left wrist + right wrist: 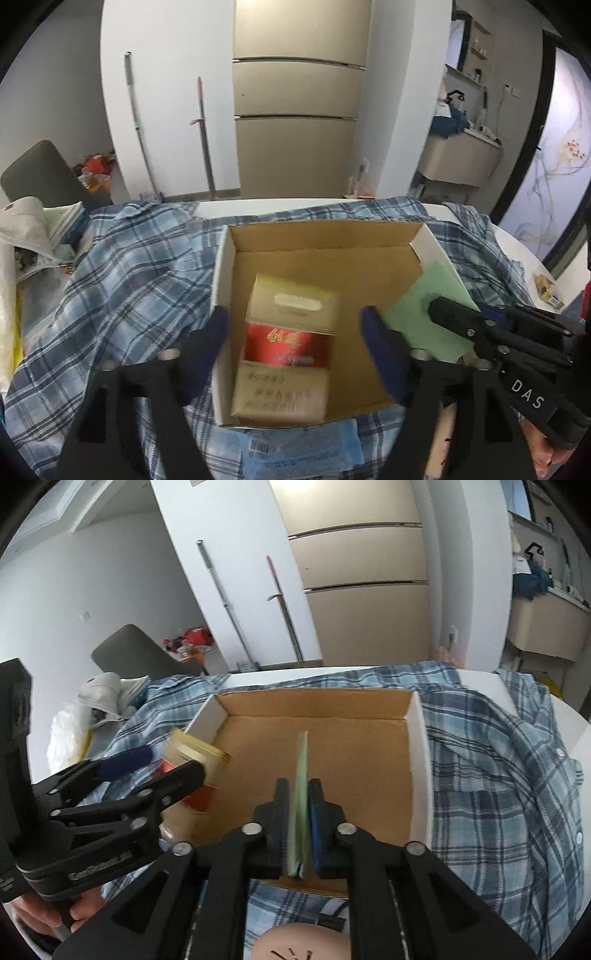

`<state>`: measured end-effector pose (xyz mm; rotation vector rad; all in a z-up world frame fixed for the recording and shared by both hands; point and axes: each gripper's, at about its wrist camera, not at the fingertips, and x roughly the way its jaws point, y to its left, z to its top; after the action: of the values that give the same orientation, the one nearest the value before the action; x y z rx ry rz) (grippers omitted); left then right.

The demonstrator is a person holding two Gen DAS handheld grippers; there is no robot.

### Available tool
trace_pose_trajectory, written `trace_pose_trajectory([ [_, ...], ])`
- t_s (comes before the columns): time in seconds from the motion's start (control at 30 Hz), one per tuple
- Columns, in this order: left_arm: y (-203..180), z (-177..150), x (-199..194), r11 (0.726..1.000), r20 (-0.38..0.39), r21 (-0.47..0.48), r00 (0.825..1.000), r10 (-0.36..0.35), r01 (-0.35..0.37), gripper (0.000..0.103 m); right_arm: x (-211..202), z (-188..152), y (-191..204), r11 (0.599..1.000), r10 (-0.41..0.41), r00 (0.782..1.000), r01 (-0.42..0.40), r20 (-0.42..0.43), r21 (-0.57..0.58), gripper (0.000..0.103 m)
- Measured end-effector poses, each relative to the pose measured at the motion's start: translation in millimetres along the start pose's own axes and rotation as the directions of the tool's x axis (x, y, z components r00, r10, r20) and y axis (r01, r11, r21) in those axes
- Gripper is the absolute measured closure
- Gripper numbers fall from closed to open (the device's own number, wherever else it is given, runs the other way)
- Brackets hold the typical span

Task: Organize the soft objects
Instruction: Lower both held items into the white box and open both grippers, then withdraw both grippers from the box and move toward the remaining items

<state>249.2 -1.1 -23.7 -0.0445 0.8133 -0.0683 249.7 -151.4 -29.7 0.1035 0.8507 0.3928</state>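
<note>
An open cardboard box [325, 236] [314, 705] sits on a blue plaid shirt [140, 266] [498, 768]. A gold and red tissue pack [288, 347] [192, 775] is blurred in the box's left part, between the spread fingers of my open left gripper [295, 328] [162, 764], with gaps on both sides. My right gripper [298, 801] [469, 325] is shut on a folded green cloth [301, 805] [428, 314], held on edge over the box's right half.
A white table [266, 205] lies under the shirt. Papers and bags [33, 229] sit at the left. A blue plastic packet [295, 450] lies in front of the box. A fridge [295, 96] and two mops [203, 136] stand behind.
</note>
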Motion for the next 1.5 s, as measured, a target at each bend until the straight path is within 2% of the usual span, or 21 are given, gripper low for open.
trace_pose_trajectory([
  [0.07,0.0,0.5,-2.5,1.0,0.014,0.008,1.0,0.014,-0.014,0.019,-1.9,0.7,-3.4,0.999,-0.032,0.999,0.032,0.013,0.002,0.067],
  [0.13,0.4,0.9,-4.2,1.0,0.02,0.011,1.0,0.013,-0.013,0.019,-4.7,2.1,-4.9,0.998,-0.059,0.998,0.059,0.033,-0.009,0.056],
  [0.23,-0.7,1.8,-7.4,1.0,0.03,0.018,0.999,0.013,-0.014,0.019,-8.7,4.6,-6.8,0.997,-0.077,0.996,0.078,0.05,-0.014,0.055],
  [0.33,-1.7,2.6,-12.4,1.0,0.047,0.024,0.999,0.016,-0.017,0.019,-11.4,6.6,-8.2,0.994,-0.104,0.992,0.106,0.065,-0.018,0.044],
  [0.5,-2.4,8.1,-30.1,1.0,0.088,0.025,0.996,0.015,-0.018,0.019,-23.6,10.8,-8.2,0.993,-0.115,0.989,0.116,0.093,-0.015,0.043],
  [0.63,-5.8,13.3,-59.9,0.999,0.146,0.033,0.989,0.013,-0.018,0.019,-53.3,17.5,-2.8,0.987,-0.159,0.972,0.162,0.174,0.001,0.043],
  [0.87,-17.7,8.0,-133.8,0.997,0.267,0.066,0.964,0.009,-0.028,0.019,-105.5,17.3,24.9,0.978,-0.18,0.944,0.201,0.277,-0.048,0.043],
  [0.93,-20.2,3.4,-154.9,0.996,0.298,0.062,0.953,0.045,-0.066,0.019,-120.9,11.9,30.9,0.976,-0.187,0.933,0.212,0.309,-0.049,0.043],
  [1.0,-22.5,-4.9,-178.6,0.994,0.351,0.063,0.934,0.065,-0.093,0.019,-136.5,4.6,37.4,0.974,-0.187,0.924,0.218,0.332,-0.058,0.043],
  [1.13,-23.0,-28.7,-217.0,0.994,0.422,0.079,0.906,0.032,-0.072,0.018,-159.8,-12.9,45.2,0.975,-0.178,0.916,0.213,0.359,-0.06,0.042],
  [1.27,-23.0,-55.2,-236.2,0.995,0.473,0.076,0.881,0.017,-0.06,0.009,-175.2,-36.6,49.4,0.976,-0.169,0.909,0.207,0.381,-0.061,0.033],
  [1.3,-22.3,-61.7,-238.7,0.996,0.48,0.071,0.877,0.013,-0.054,0.002,-177.2,-41.4,48.0,0.977,-0.163,0.908,0.203,0.385,-0.063,0.032],
  [1.33,-21.2,-68.0,-240.6,0.997,0.487,0.063,0.873,0.01,-0.047,0.0,-179.3,-47.5,48.5,0.978,-0.154,0.908,0.195,0.39,-0.067,0.029],
  [1.5,-8.2,-90.5,-238.4,0.999,0.483,0.022,0.875,0.011,-0.024,0.0,-178.8,-68.9,52.0,0.975,-0.14,0.904,0.197,0.404,-0.104,0.026],
])
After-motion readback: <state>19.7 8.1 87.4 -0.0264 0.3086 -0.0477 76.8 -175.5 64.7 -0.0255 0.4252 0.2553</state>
